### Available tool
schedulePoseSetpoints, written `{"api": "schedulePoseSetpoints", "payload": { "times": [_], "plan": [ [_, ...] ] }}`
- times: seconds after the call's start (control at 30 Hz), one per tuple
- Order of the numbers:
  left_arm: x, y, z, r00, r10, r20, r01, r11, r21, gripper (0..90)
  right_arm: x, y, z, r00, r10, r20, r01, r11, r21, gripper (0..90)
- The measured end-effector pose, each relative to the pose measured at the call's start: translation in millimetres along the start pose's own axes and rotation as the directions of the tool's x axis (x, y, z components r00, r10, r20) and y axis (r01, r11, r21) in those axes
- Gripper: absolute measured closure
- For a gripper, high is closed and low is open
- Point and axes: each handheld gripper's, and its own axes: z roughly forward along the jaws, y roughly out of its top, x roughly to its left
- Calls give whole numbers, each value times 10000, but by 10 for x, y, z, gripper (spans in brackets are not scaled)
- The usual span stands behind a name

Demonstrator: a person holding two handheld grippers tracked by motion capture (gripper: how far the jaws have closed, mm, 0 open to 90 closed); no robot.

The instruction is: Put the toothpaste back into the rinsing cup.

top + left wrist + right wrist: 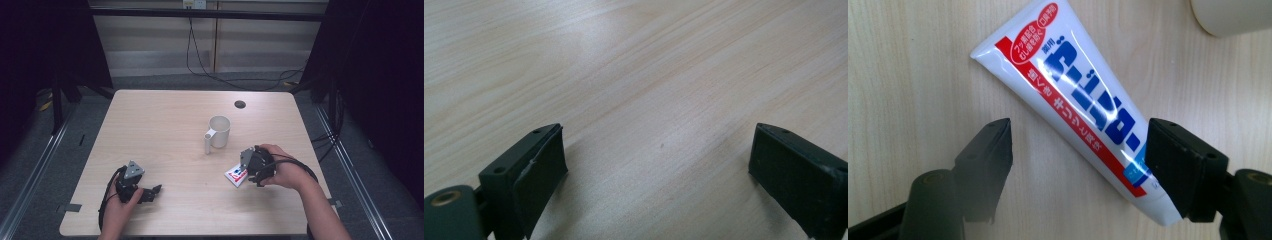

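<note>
- While the person's right hand [287, 172] holds it low over the wooden table [170, 125], the right gripper [1078, 150] has its jaws apart, one on each side of a white toothpaste tube [1083, 105] printed in red and blue.
- From the right gripper view, that tube lies flat on the wood, slanting from its flat crimped end at 11 o'clock down to 5 o'clock, where one jaw covers its lower part; whether that jaw touches it I cannot tell.
- Seen from the high view, the tube [236, 175] sits at about 4 o'clock on the table, just beside the right gripper [256, 165].
- A cream mug [219, 132] stands upright near the centre, at 11 o'clock from the tube, handle toward 8 o'clock.
- At 7 o'clock on the table, the left hand [120, 207] holds the left gripper [145, 192].
- Its jaws [659, 165] stand wide apart with bare wood between them.
- A small dark round hole [240, 104] marks the table toward 1 o'clock.
</note>
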Motion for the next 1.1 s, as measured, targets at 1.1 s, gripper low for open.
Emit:
{"api": "schedulePoseSetpoints", "payload": {
  "times": [1.1],
  "plan": [
    [0, 2, 3, 10000, -21, 29, 20, 10000, 39, 72, -109, 414, 314, 9918, -824, -975, 926, 9902, 1047, 490]
  ]
}}
